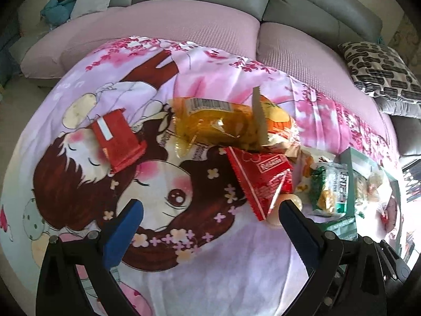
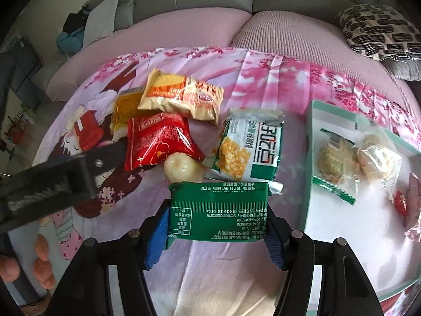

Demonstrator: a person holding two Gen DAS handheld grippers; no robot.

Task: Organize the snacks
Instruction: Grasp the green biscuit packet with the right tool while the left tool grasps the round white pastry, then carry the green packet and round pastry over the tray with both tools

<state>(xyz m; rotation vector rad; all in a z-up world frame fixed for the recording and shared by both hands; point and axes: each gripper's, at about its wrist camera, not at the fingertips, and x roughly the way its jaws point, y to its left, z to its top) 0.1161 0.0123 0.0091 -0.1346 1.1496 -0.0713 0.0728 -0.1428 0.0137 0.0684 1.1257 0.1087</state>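
Snacks lie scattered on a bench draped in a pink cartoon-print cloth [image 2: 263, 84], with a grey and pink sofa [image 2: 184, 26] on its far side. The right hand-held gripper [image 2: 217, 212] is clamped on a dark green packet [image 2: 218, 208], its blue pads pressing the packet's two short ends, printed back facing the camera. Just beyond it sit a pale round sweet [image 2: 179, 167], a red pouch [image 2: 158, 139] and a green-and-white cracker packet [image 2: 250, 147]; farther off a cream-and-orange packet [image 2: 181, 97] overlaps a yellow bag [image 2: 126, 108], and a small red packet [image 2: 88, 129] lies at far left. To the right stands a teal-rimmed white box [image 2: 311, 137] holding several wrapped biscuits [image 2: 336, 158]. The left hand-held gripper [image 1: 210, 216] hangs above the cloth with its fingers wide apart and nothing between them; in its view the red pouch [image 1: 260, 179] lies just beside the right finger [image 1: 297, 223].
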